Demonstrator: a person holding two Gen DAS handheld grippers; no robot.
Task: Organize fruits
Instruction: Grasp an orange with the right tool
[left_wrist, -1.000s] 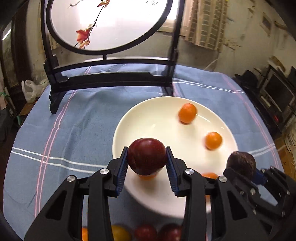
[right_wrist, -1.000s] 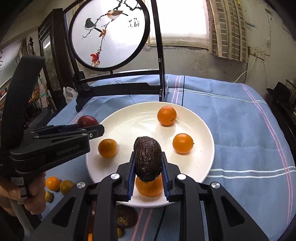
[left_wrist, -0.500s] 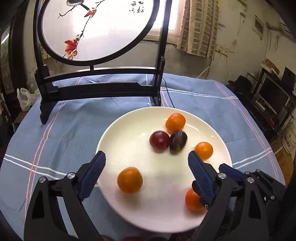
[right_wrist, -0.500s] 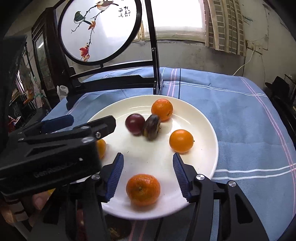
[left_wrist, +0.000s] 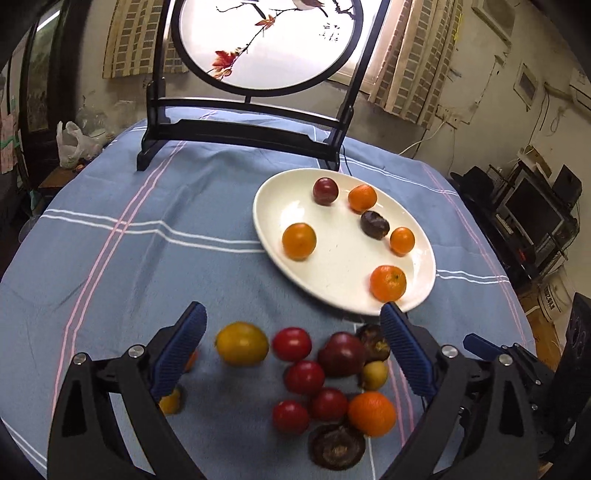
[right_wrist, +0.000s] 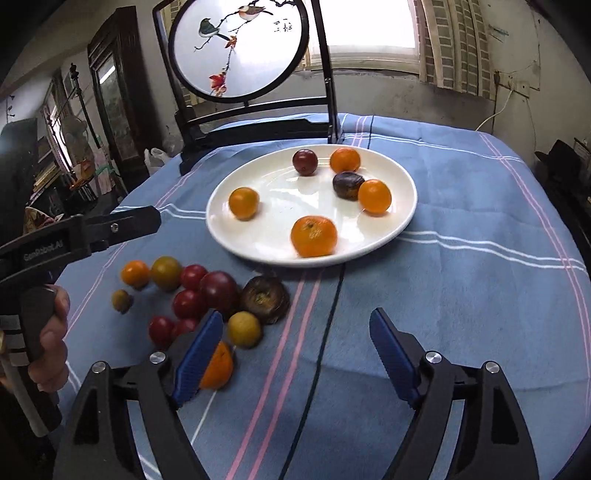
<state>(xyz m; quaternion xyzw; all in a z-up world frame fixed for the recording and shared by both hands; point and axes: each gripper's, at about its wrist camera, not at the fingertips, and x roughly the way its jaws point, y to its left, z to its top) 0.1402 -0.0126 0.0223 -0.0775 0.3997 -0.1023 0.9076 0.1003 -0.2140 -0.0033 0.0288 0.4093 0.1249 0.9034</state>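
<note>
Fingers of both grippers opening, empty; left gripper reads "GenRobot.AI".

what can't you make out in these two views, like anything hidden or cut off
- Orange fruit, right wrist view: partly hidden behind the right gripper's blue pad.
- Small yellow fruit, left wrist view: mostly covered by the left gripper's finger.
- Round screen, left wrist view: top cut off by the frame edge.
- Dark wrinkled fruit, left wrist view: partly behind the pad, blurred.

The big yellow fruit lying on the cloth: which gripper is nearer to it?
Left. The left gripper hangs over the fruit pile, its jaws opening, with the yellow fruit just inside its left finger. The right gripper is over bare cloth beside the pile.
</note>
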